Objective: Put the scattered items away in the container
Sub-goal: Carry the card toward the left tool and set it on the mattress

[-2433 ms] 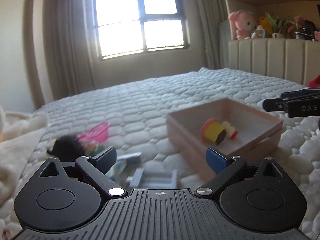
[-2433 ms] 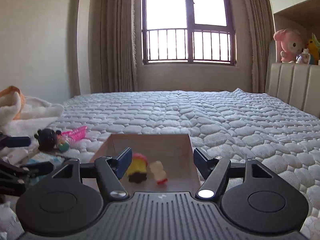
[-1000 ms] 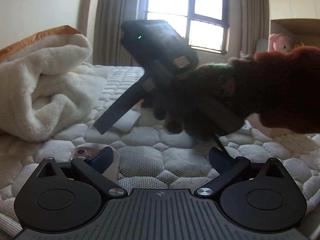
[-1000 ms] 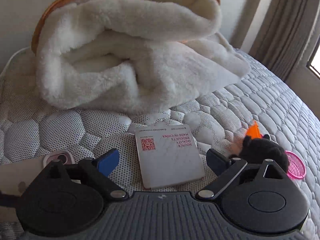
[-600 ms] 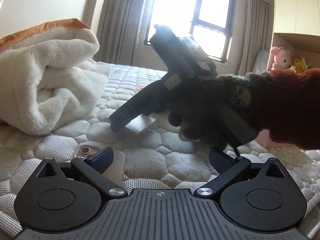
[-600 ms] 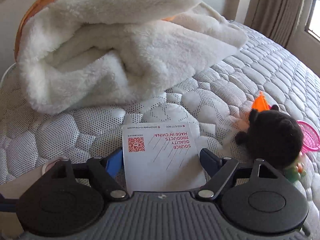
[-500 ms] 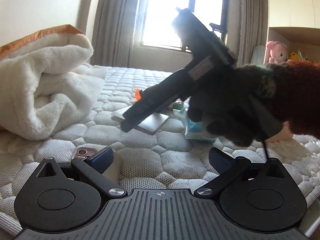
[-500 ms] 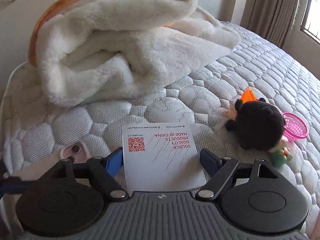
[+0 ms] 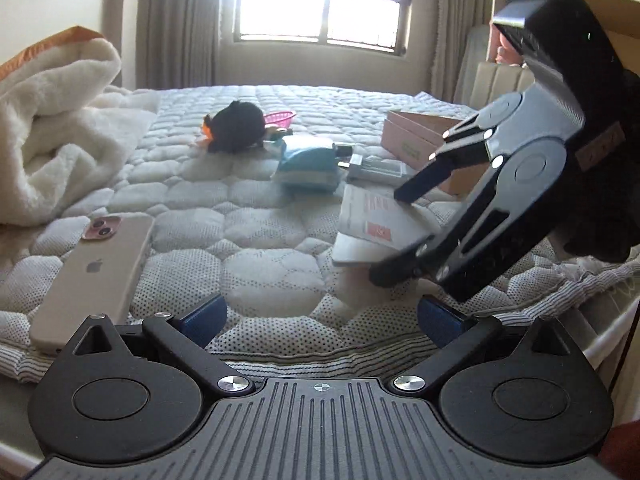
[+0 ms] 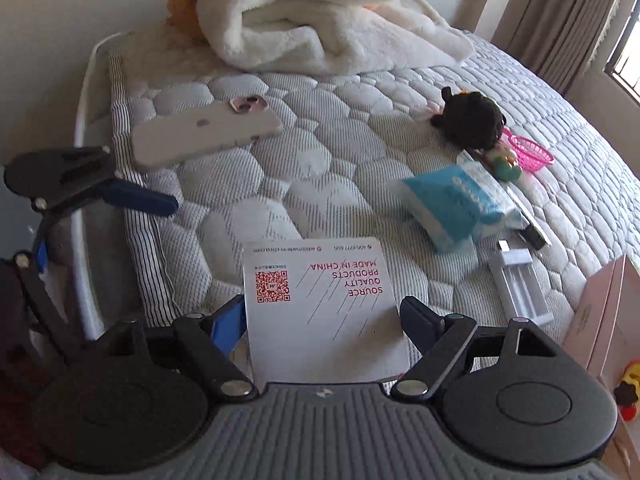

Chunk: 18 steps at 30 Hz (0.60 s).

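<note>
My right gripper is shut on a white card printed with a red QR code, and holds it above the quilted bed. The left wrist view shows that gripper at the right, the card pinched flat between its fingers. Behind it stands the pink-beige box, which also shows at the right edge with a yellow toy inside. My left gripper is open over the bed's near edge with nothing in it. A pale phone lies just left of it.
On the bed lie a black plush, a pink basket, a blue tissue packet and a clear white holder. A bulky white blanket fills the left. The mattress edge runs under my left gripper.
The right gripper closed on the white card, lifted it off the bed and carried it right, towards the box. My left gripper shifted sideways, so the phone now lies left of its fingers.
</note>
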Available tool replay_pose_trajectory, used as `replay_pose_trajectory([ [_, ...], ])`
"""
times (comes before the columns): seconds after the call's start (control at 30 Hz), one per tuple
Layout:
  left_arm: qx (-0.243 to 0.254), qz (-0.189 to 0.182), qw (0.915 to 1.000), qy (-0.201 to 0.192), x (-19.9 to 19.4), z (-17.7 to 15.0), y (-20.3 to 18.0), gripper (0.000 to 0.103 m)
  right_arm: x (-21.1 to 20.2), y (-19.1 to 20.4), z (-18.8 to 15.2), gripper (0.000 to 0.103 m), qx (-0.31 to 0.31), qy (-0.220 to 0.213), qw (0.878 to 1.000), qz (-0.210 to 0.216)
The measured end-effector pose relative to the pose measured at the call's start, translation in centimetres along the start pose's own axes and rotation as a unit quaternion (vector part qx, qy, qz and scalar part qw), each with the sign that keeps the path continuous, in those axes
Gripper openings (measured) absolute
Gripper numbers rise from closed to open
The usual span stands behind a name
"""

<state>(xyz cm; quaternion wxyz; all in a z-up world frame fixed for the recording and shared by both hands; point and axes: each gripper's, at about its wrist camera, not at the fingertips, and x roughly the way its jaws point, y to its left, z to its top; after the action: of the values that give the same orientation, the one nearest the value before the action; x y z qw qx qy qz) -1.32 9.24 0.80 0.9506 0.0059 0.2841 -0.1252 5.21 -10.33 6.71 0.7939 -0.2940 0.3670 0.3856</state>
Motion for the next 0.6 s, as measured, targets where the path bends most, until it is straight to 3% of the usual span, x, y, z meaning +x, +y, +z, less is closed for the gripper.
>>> replay_pose_trajectory([
  [0.27,0.017,0.031,0.9992,0.021,0.4,0.5,-1.0,0.103,-0.9,0.0,-4.6,0.083,0.005,-0.016,0.998,-0.063],
  [0.43,0.025,0.024,0.9992,0.022,1.1,1.0,-2.5,0.103,-2.5,-0.5,-6.1,0.085,-0.057,-0.014,0.986,-0.157],
  [0.6,0.051,0.005,0.9983,0.028,3.1,1.7,-4.8,0.103,-3.3,-3.1,-8.2,0.085,-0.038,-0.002,0.967,-0.250],
])
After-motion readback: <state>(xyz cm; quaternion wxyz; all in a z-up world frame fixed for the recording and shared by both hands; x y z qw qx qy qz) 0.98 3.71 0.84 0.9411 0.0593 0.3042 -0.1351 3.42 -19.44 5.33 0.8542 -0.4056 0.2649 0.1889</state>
